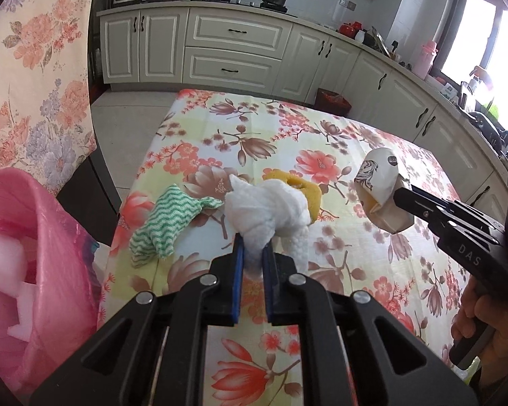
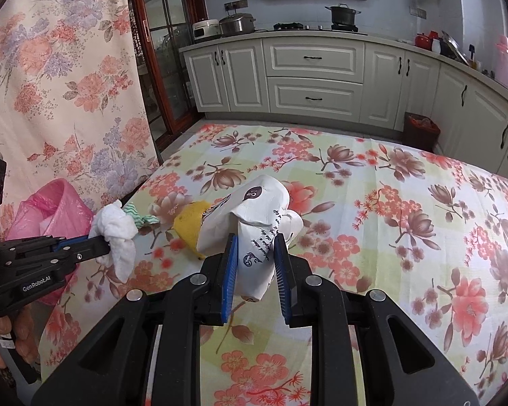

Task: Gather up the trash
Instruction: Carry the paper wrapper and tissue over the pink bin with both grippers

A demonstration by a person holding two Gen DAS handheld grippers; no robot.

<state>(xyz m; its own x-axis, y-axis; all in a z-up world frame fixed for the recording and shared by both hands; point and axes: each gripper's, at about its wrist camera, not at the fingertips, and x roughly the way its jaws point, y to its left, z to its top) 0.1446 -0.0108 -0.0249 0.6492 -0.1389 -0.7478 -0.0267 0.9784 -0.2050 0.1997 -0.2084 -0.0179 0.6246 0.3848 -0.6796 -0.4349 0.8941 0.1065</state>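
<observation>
My left gripper [image 1: 254, 250] is shut on a crumpled white paper towel [image 1: 271, 209] and holds it above the floral table; it also shows in the right wrist view [image 2: 117, 228]. My right gripper [image 2: 255, 242] is shut on a crushed white paper cup [image 2: 257, 216], lifted off the table; the cup also shows in the left wrist view [image 1: 381, 191]. A green-and-white zigzag cloth [image 1: 166, 223] and a yellow sponge [image 1: 303, 189] lie on the table behind the towel. A pink trash bag [image 1: 27, 257] holding white scraps stands open at the table's left edge.
The floral tablecloth [image 2: 389, 237] covers the whole table. A floral curtain [image 2: 61, 77] hangs at the left. White kitchen cabinets [image 2: 315, 77] run along the far wall and right side. A dark bin [image 2: 421, 132] stands on the floor beyond the table.
</observation>
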